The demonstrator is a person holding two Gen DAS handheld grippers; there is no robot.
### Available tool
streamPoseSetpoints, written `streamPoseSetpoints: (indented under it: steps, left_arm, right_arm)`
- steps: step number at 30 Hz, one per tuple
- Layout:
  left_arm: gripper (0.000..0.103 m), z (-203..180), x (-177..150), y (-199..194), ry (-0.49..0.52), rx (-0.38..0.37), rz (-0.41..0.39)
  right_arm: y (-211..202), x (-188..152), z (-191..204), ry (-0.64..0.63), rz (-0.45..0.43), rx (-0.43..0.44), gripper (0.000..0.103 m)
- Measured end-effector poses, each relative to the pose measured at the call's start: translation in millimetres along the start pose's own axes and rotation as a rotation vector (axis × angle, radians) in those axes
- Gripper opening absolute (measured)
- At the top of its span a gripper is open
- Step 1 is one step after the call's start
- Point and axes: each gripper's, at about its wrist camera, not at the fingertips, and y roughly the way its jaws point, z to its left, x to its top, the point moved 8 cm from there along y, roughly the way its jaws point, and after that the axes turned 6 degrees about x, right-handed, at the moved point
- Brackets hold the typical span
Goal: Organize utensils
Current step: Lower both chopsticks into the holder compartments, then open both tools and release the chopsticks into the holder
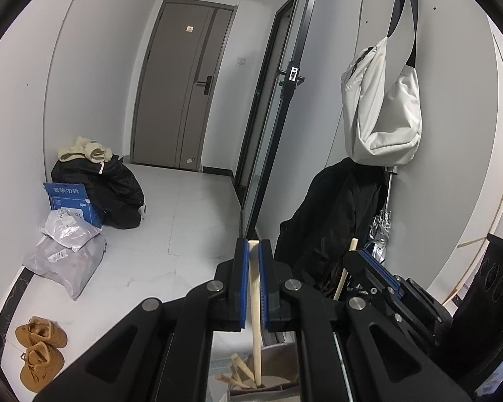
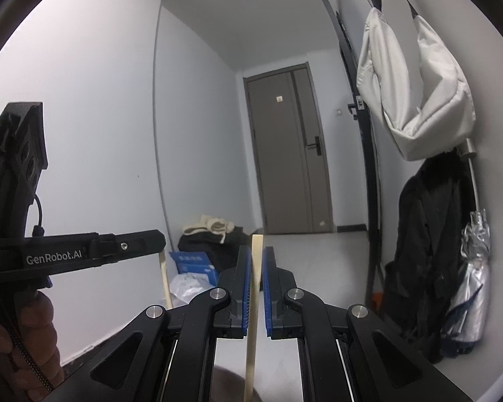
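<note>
Black linkage arms fill the bottom of both wrist views, and between them each set of blue-padded jaws is seen clamped on a pale wooden stick. By the left gripper (image 1: 254, 251) a wooden utensil handle (image 1: 255, 318) is held nearly upright, its flat top just clear of the pad tips and its lower end reaching down into a grey holder (image 1: 278, 365) at the bottom edge of the left wrist view. Other wooden utensils (image 1: 238, 373) are seen leaning inside that holder, their heads pointing different ways. By the right gripper (image 2: 256, 258) a second wooden stick (image 2: 254, 315) is gripped the same way, upright, with its square top above the pads; its lower end runs out of the frame, so what it reaches cannot be told.

Both grippers are held side by side, close together: the right one appears at the right of the left wrist view with its stick tilted, and the left one crosses the left of the right wrist view, a person's hand (image 2: 23, 351) wrapped around its grip.

Beyond them a grey door (image 1: 184, 87), a white bag (image 1: 382, 107) hung on the wall, a black coat (image 1: 332, 217) and tan shoes (image 1: 40, 351) on the floor are visible
</note>
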Motion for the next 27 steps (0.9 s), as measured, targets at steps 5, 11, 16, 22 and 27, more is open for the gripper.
streamPoseSetpoints:
  steps: [5, 11, 16, 22, 27]
  left_arm:
    - [0.003, -2, -6, -6, 0.012, -0.009, 0.007]
    - [0.003, -14, -14, -17, 0.057, -0.042, 0.022]
    - [0.003, -21, -27, -19, 0.101, -0.063, 0.073]
    - [0.003, -24, -55, -16, 0.111, -0.101, 0.199]
    - [0.013, -16, -65, -26, 0.067, -0.059, 0.236]
  right_arm:
    - [-8, -8, 3, -0.019, 0.035, 0.008, 0.006]
    - [-24, -25, 5, -0.014, 0.089, 0.031, 0.006]
    - [-35, -38, 7, 0.0, 0.135, 0.057, 0.007]
    - [-44, -57, 10, 0.037, 0.248, 0.104, 0.009]
    - [-71, -65, 5, 0.091, 0.272, 0.099, 0.015]
